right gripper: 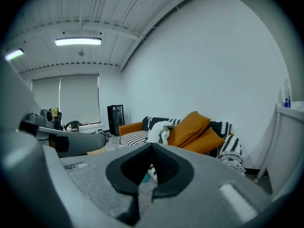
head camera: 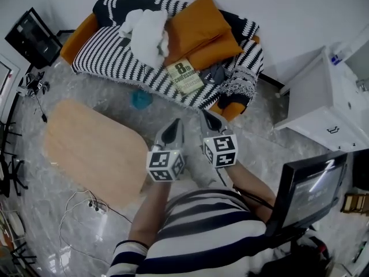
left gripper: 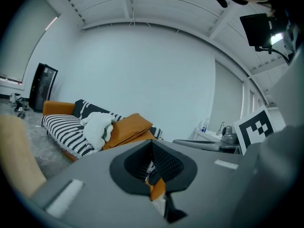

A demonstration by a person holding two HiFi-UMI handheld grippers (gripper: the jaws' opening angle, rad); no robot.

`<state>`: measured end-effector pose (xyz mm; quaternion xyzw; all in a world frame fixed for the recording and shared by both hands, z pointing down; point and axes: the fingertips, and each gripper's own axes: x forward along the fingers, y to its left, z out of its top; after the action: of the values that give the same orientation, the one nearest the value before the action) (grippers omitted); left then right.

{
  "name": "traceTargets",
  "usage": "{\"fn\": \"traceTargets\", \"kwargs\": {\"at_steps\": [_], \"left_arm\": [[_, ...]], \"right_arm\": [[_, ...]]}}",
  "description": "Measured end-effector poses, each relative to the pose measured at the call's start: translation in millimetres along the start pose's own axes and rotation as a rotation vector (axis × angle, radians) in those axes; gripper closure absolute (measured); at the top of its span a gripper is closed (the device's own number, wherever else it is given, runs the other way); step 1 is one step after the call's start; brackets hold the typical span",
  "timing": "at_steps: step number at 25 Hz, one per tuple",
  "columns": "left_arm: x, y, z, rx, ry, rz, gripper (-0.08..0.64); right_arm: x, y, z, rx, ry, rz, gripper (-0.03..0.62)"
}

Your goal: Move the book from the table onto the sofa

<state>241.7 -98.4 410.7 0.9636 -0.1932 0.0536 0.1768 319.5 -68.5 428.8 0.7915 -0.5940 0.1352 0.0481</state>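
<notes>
Plainly the book [head camera: 184,77] lies flat on the sofa [head camera: 104,51] with its cover up, at about twelve o'clock from the two grippers in the head view, and the table [head camera: 92,149], off at about nine o'clock from them, carries nothing. So the move named in the task looks done. The left gripper [head camera: 172,133] and the right gripper [head camera: 209,120] hang side by side over the floor, short of the sofa. Each has its fingers [left gripper: 166,163] pressed together with nothing between them (each gripper's own view shows only sofa and floor past the closed tips). I would judge the book light, thin and fairly stiff. It is probably a paperback with a smooth cover that could slide on a shallow hold. The best place to take it would be a free edge near the spine, with the fingers well onto the cover, since the soft seat gives little to press against. By count there are one book, one sofa, one table and two grippers. There are also two orange cushions [head camera: 199,27] at about one o'clock from the book, one white bundle of cloth [head camera: 147,33] at ten o'clock, and one small teal thing [head camera: 141,98] on the floor at eight o'clock.
</notes>
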Motion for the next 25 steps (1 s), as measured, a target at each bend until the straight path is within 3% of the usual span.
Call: {"fn": "traceTargets", "kwargs": {"at_steps": [11,25], "left_arm": [[-14,-58,-30,-0.028,0.031,0.005,0.563],[-42,-97,-57,-0.046,0.01,0.085,0.563]], "right_arm": [[-62,-25,-20,0.014,0.03,0.007,0.592],[-114,-37,-40,-0.012,0.054,0.065,0.592]]}}
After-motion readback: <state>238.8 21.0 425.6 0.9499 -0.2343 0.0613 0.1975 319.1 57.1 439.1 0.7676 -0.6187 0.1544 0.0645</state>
